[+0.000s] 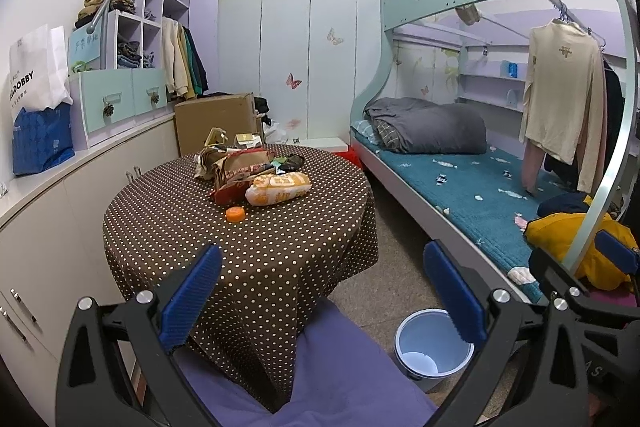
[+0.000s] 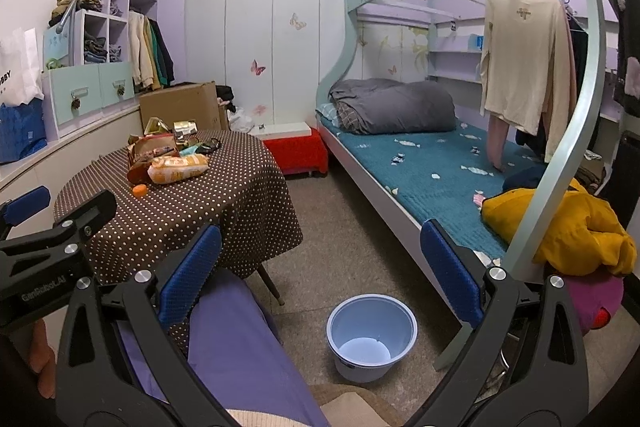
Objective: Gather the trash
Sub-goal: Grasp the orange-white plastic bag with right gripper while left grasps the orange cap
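A round table with a brown dotted cloth (image 1: 240, 259) (image 2: 200, 203) carries a heap of trash: an orange-and-white snack bag (image 1: 278, 189) (image 2: 178, 167), red and brown torn wrappers (image 1: 236, 171) (image 2: 150, 149), dark wrappers (image 1: 290, 161) and an orange bottle cap (image 1: 235, 214) (image 2: 139, 190). A light blue bin (image 1: 432, 347) (image 2: 372, 335) stands on the floor, empty. My left gripper (image 1: 322, 291) is open and empty, well short of the trash. My right gripper (image 2: 320, 277) is open and empty above the floor, near the bin.
A purple-cushioned chair (image 1: 340, 359) (image 2: 232, 339) stands at the table's near side. A bunk bed (image 1: 460, 187) (image 2: 420, 163) with a grey quilt and a yellow garment fills the right. A cardboard box (image 1: 216, 123), a red stool (image 2: 296, 147) and cabinets (image 1: 60, 211) stand behind and to the left.
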Demonstrator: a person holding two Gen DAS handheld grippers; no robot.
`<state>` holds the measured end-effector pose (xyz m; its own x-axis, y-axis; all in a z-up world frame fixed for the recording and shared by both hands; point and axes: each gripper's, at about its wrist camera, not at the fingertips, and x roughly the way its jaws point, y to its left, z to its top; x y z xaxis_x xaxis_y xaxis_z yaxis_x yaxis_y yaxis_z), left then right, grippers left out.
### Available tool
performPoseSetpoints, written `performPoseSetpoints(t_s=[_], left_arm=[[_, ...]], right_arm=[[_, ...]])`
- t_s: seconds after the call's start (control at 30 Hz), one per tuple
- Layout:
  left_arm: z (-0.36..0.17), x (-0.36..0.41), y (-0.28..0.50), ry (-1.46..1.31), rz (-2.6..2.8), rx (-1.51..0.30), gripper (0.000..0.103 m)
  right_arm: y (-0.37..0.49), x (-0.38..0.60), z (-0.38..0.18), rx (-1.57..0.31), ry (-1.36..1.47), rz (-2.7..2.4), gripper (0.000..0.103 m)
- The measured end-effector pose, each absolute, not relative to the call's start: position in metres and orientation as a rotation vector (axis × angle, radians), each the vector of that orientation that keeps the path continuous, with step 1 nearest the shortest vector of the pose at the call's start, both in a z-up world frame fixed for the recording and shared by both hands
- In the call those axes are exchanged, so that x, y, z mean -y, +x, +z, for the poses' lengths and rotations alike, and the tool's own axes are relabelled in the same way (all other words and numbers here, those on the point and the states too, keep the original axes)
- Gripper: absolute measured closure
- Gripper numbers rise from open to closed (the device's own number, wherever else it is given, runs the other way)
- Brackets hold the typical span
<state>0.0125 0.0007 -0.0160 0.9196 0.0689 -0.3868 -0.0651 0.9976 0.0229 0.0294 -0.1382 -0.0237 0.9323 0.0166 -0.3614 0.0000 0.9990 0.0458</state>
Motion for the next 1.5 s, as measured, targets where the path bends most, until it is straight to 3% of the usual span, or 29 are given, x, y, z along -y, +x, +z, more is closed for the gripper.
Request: performPoseSetpoints(t_s=[1.03, 1.5], left_arm=[[-0.019, -0.131, 0.185, -0.136, 0.225, -0.68, 0.004], [-0.047, -0.205, 0.231, -0.248, 0.255, -0.823, 0.004]], right_arm=[[0.242, 0.022, -0.02, -0.676, 0.002, 0.251, 0.006], [0.322, -0.05, -0.038, -0.826, -0.023, 0.447, 0.006]])
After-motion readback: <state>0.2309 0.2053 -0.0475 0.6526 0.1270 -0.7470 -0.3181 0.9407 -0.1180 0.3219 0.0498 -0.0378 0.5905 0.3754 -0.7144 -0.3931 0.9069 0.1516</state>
